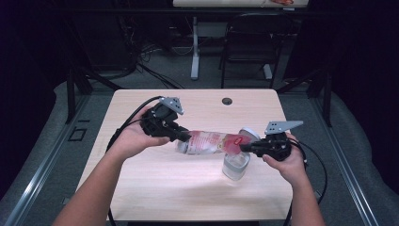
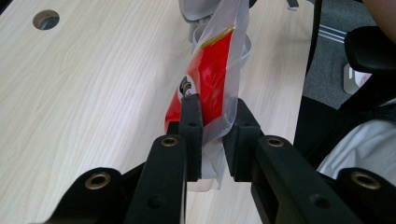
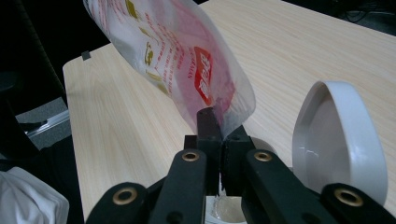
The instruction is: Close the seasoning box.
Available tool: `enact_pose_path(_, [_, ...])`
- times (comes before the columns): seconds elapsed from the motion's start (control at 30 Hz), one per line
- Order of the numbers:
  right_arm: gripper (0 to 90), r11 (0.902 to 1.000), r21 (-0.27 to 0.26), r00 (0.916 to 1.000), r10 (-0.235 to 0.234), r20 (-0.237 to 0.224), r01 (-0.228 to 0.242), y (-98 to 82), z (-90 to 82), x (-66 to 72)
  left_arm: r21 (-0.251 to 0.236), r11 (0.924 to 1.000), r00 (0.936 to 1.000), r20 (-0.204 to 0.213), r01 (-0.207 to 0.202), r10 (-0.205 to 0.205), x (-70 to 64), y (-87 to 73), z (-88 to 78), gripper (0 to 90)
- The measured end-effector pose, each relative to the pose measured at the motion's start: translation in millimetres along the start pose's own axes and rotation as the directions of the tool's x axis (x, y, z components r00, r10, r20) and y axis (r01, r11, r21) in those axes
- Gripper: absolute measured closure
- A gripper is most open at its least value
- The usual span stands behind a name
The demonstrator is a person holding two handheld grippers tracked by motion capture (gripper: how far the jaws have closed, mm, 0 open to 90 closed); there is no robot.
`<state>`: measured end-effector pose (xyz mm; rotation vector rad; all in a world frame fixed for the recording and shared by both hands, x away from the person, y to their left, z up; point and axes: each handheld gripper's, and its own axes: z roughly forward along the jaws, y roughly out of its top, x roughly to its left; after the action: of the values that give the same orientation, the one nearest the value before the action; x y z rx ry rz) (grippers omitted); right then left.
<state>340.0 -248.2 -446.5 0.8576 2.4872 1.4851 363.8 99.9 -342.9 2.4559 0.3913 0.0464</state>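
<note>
One pouch (image 1: pixel 209 141) held level, long axis spanning left-right, apparently.

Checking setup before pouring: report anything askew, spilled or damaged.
No spill or damage shows. The pouch hangs level, stretched between the left gripper and right gripper above the glass jar. The jar's white lid stands open.

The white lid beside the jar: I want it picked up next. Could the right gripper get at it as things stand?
Probably not yet. The white lid lies close beside the right gripper with nothing between, but its jaws are shut on the plastic bag, so that must go first.
</note>
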Motion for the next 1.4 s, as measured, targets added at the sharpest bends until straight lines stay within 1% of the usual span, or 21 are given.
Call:
enact_pose_path(0.43, [89.0, 1.0, 0.005, 1.0, 0.0, -0.004, 0.0, 0.2, 3.8, 1.2, -0.001, 1.0, 1.0, -0.001, 0.001, -0.001, 1.5, 0.7, -2.4, 79.3])
enact_pose_path(0.73, [89.1, 0.9997, 0.023, 0.9999, -0.009, -0.005, 0.009, 0.7, 6.7, 2.2, -0.008, 1.0, 1.0, -0.007, 0.002, -0.002, 1.4, 1.6, -4.3, 79.3])
enact_pose_path(0.93, [89.1, 0.9997, 0.022, 1.0, -0.006, -0.006, 0.007, 0.3, 6.7, 1.9, -0.013, 0.9999, 1.0, -0.007, 0.004, -0.004, 2.4, 2.0, -4.2, 79.1])
enact_pose_path(0.97, [89.1, 0.9998, 0.021, 1.0, -0.006, -0.007, 0.006, 0.3, 6.7, 1.8, -0.014, 0.9999, 1.0, 0.0, 0.006, -0.006, 2.8, 2.1, -4.3, 79.1])
enact_pose_path(1.03, [89.1, 0.9999, 0.015, 1.0, 0.0, -0.008, 0.0, 0.0, 7.2, 2.0, -0.014, 0.9999, 1.0, -0.002, 0.004, -0.004, 3.3, 2.2, -4.2, 79.1])
enact_pose_path(1.4, [89.1, 0.9998, 0.017, 1.0, 0.0, -0.009, 0.0, -0.1, 7.3, 1.4, -0.019, 0.9998, 1.0, -0.005, 0.008, -0.009, 4.6, 2.9, -3.9, 78.8])
